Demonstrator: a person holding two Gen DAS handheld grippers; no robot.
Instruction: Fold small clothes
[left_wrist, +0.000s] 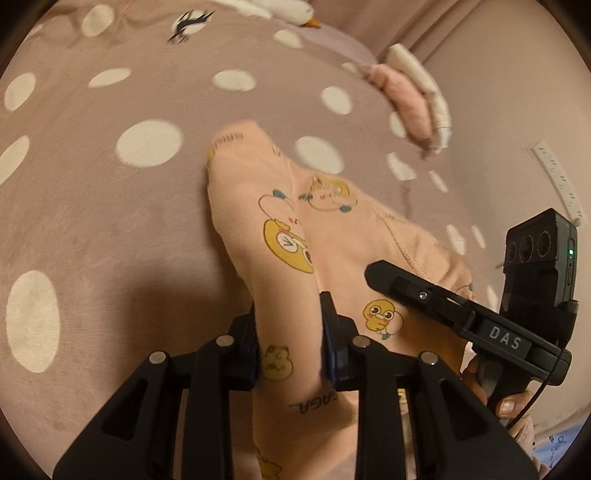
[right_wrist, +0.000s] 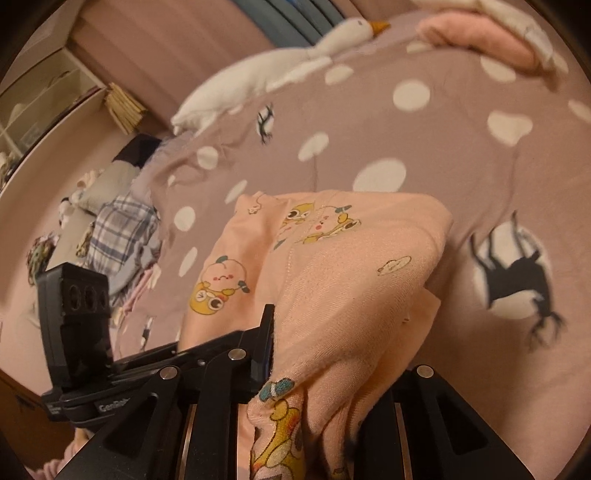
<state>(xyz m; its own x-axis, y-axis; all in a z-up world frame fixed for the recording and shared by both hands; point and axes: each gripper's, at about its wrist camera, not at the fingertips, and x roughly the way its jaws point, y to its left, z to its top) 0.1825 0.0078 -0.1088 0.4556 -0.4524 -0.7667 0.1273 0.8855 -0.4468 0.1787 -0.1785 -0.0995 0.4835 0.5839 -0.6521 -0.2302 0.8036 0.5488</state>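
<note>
A small peach garment (left_wrist: 258, 192) printed with yellow cartoon ducks lies partly on the polka-dot bedspread (left_wrist: 110, 206). My left gripper (left_wrist: 290, 332) is shut on a raised fold of it. The right gripper (left_wrist: 406, 288) shows at the right of the left wrist view, over the garment's other side. In the right wrist view the garment (right_wrist: 332, 266) drapes over my right gripper (right_wrist: 314, 369), which is shut on its edge; the right finger is hidden by cloth. The left gripper (right_wrist: 177, 354) shows at the lower left there.
A pink and white folded bundle (left_wrist: 410, 96) lies at the bed's far edge. A white goose plush (right_wrist: 266, 70) lies on the bedspread (right_wrist: 461, 147). A plaid cloth (right_wrist: 122, 232) and other clothes lie at the left. A power strip (left_wrist: 557, 181) is on the wall.
</note>
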